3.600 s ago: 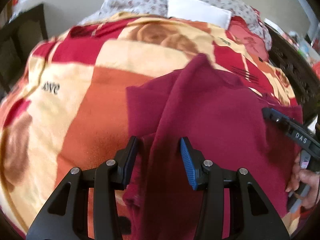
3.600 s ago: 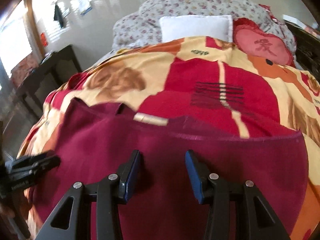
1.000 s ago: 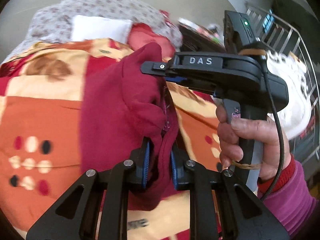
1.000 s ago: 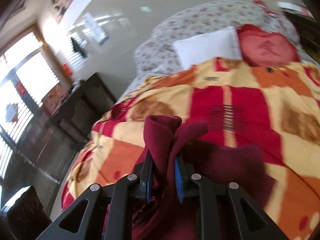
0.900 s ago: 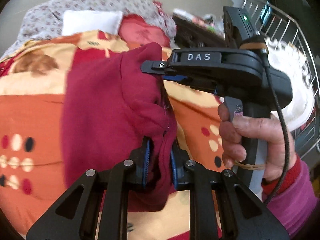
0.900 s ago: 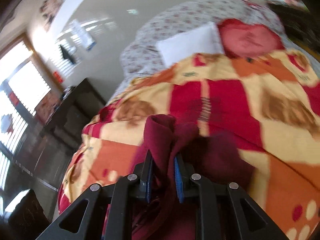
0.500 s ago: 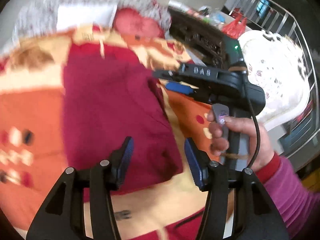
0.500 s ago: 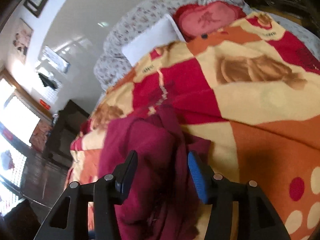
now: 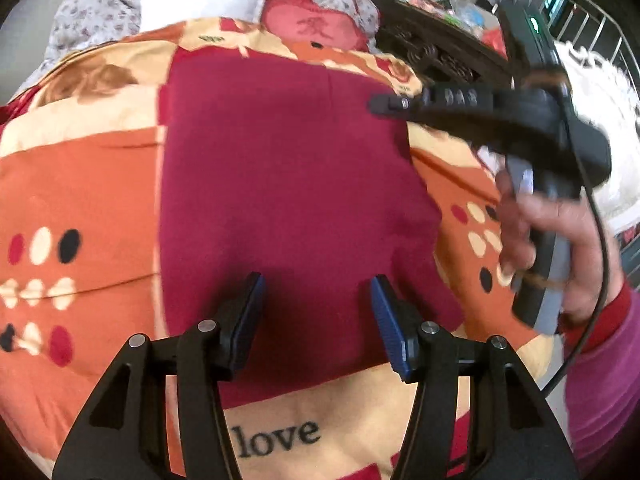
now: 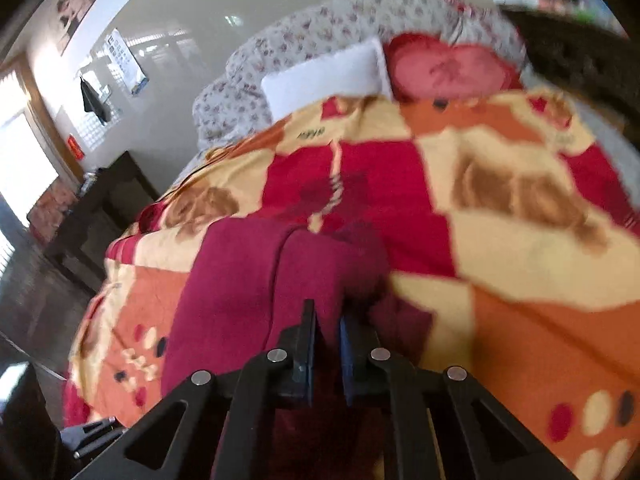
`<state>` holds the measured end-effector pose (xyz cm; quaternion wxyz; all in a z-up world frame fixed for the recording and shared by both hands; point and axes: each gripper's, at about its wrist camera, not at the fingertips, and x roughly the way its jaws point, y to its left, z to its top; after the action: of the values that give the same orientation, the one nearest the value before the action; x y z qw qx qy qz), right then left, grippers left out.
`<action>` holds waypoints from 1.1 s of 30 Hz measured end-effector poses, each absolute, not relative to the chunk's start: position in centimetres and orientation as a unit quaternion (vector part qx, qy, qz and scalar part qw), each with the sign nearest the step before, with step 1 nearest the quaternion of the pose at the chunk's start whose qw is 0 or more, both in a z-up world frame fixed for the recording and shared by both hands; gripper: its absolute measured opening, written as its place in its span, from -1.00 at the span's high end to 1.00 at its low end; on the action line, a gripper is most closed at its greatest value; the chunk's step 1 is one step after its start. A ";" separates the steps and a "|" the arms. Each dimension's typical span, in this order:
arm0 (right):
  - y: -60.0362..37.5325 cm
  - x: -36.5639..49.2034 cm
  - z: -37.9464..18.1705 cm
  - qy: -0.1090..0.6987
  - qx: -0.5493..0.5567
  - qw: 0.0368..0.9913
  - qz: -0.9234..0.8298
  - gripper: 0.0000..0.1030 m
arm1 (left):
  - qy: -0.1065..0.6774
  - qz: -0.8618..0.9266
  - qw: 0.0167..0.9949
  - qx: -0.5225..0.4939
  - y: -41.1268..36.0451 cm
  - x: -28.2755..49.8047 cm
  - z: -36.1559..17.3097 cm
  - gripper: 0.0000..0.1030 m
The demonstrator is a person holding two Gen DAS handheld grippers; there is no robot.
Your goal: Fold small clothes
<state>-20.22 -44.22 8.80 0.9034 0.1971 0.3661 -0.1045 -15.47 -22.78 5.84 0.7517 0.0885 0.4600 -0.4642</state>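
A dark red garment (image 9: 288, 184) lies folded flat on the patterned blanket (image 9: 80, 184). My left gripper (image 9: 316, 300) stands open just above its near edge, and nothing sits between the blue pads. A hand (image 9: 536, 240) holds my right gripper (image 9: 376, 104) over the garment's far right edge. In the right wrist view the right gripper (image 10: 326, 340) is closing its jaws to a thin slit above the garment (image 10: 240, 280). The cloth lies slack beneath them and I see none pinched.
A white pillow (image 9: 200, 4), a red heart cushion (image 9: 316, 24) and floral bedding (image 10: 320, 32) sit at the bed's head. Dark carved furniture (image 9: 436, 52) and a white chair (image 9: 604, 128) stand to the right. A dark side table (image 10: 100, 216) is at the left.
Both grippers let go of the garment, which dropped from a held-up bunch to lie flat and folded. The left jaws stayed wide. The right jaws opened, then closed again. Both hands sank.
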 end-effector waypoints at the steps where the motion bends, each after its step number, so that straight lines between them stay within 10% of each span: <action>1: -44.8 -19.7 7.9 0.379 0.209 0.895 -0.105 0.83 | 0.455 -0.462 0.755 0.096 -23.2 -15.7 5.6 -0.06; 6: -45.9 -19.9 6.5 0.376 0.248 0.887 -0.102 0.79 | 0.454 -0.461 0.756 0.100 -23.3 -16.0 5.8 -0.05; 11: -44.2 -24.4 9.0 0.348 0.281 0.892 -0.065 0.07 | 0.418 -0.446 0.785 0.102 -20.5 -16.0 8.3 -0.06; 17: -39.6 -25.2 7.3 0.388 0.252 0.886 -0.024 0.07 | 0.420 -0.401 0.808 0.101 -19.2 -14.4 7.7 -0.05; 22: -39.2 -25.8 6.7 0.391 0.237 0.888 -0.040 0.62 | 0.428 -0.389 0.810 0.099 -19.2 -14.5 7.1 -0.06; 33: -39.8 -27.0 5.6 0.404 0.234 0.881 -0.072 0.61 | 0.447 -0.369 0.808 0.110 -19.4 -14.2 5.6 -0.05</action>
<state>-26.98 -39.79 5.61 0.8813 0.2344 0.4038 -0.0724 -14.18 -19.39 5.56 0.8079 0.1103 0.4465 -0.3686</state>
